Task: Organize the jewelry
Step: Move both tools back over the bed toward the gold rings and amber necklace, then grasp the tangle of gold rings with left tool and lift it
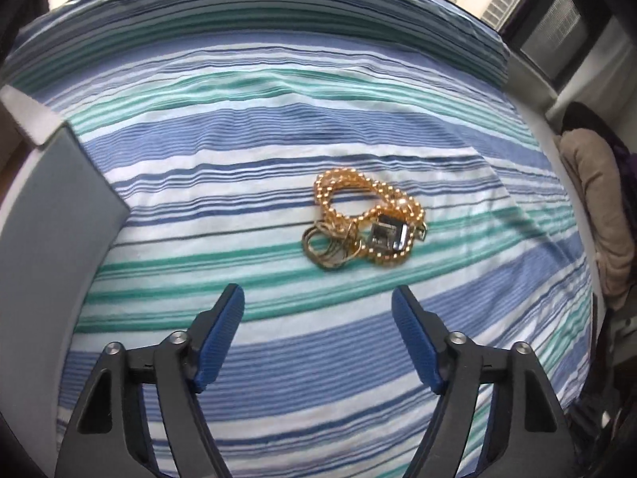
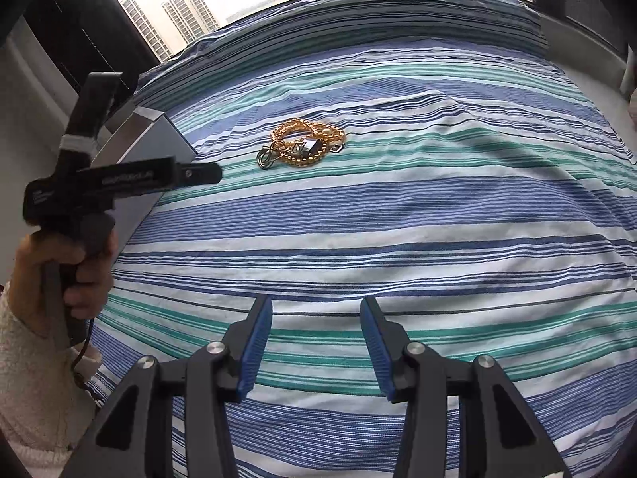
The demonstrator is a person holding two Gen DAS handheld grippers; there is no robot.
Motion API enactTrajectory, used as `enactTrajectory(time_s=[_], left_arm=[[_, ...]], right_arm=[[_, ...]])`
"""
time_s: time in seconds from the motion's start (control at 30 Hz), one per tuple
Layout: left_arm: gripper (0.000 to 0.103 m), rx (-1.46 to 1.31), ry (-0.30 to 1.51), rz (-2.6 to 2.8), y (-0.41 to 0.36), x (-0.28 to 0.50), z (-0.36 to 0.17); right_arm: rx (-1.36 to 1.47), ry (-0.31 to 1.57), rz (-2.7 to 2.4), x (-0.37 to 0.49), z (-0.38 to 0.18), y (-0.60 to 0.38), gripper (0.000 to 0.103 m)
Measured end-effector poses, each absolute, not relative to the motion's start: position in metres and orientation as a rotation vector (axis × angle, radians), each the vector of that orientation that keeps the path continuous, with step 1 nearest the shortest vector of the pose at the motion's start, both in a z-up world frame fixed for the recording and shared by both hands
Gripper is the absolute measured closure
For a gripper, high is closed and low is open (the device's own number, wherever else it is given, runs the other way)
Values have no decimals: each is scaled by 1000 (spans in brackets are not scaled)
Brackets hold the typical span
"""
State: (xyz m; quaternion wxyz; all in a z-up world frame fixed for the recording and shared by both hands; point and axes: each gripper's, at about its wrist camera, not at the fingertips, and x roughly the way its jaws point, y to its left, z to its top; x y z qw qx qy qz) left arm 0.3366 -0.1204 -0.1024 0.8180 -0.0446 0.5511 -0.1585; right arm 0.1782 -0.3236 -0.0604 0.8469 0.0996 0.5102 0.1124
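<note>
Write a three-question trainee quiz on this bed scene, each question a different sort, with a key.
1. True or false: the left hand-held gripper is clamped on the jewelry pile.
2. Multiple choice: the grey box lies (A) on top of the jewelry, (B) at the left edge of the striped bedspread, (C) between the right hand-held gripper's fingers.
3. Fill in: the gold bead strands are tangled with a square ____ and some metal rings.

Key: 1 false, both grippers are open and empty; 2 B; 3 gem.

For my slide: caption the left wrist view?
Open left gripper above a tangled jewelry pile on a striped bedspread.
</note>
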Motion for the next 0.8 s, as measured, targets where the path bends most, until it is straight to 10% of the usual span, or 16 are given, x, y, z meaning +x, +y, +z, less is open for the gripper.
enactTrajectory(time_s=[0.23, 0.47, 0.8], left_arm=[[51, -168, 1203, -321, -141, 368, -118], [100, -100, 1192, -331, -155, 366, -122], [101, -145, 1097, -411, -81, 283, -71]], right_arm=[[258, 1135, 229, 156, -88, -330, 56], [263, 1155, 214, 148, -99, -337, 56], [271, 1109, 210, 132, -90, -340, 56]])
